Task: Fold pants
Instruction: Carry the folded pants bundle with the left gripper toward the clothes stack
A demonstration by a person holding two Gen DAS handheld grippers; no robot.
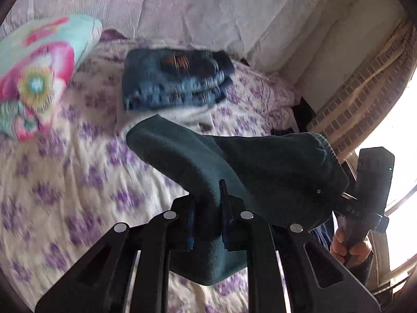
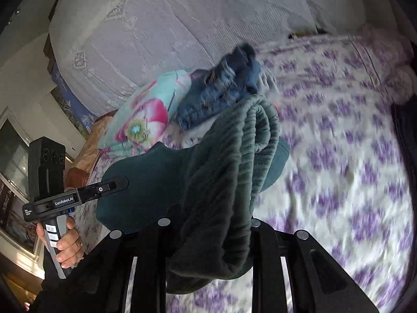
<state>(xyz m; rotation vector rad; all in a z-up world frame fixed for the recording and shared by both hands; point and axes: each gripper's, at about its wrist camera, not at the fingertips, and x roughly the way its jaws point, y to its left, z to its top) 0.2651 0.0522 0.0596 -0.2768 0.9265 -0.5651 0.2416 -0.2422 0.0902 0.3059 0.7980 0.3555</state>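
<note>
Dark teal fleece pants (image 1: 250, 172) hang folded in the air above the bed, held by both grippers. My left gripper (image 1: 208, 208) is shut on a fold of the pants; the cloth drapes below its fingers. My right gripper (image 2: 208, 224) is shut on the ribbed waistband end of the pants (image 2: 229, 161). The right gripper also shows in the left wrist view (image 1: 370, 187), at the pants' far end. The left gripper shows in the right wrist view (image 2: 86, 193) at the other end.
A folded stack of blue jeans (image 1: 174, 80) lies on the purple-flowered bedspread (image 1: 65, 182), beyond the pants. A bright floral pillow (image 1: 34, 78) lies to its left. A white lace-covered headboard (image 2: 156, 26) stands behind. A window is at the right edge.
</note>
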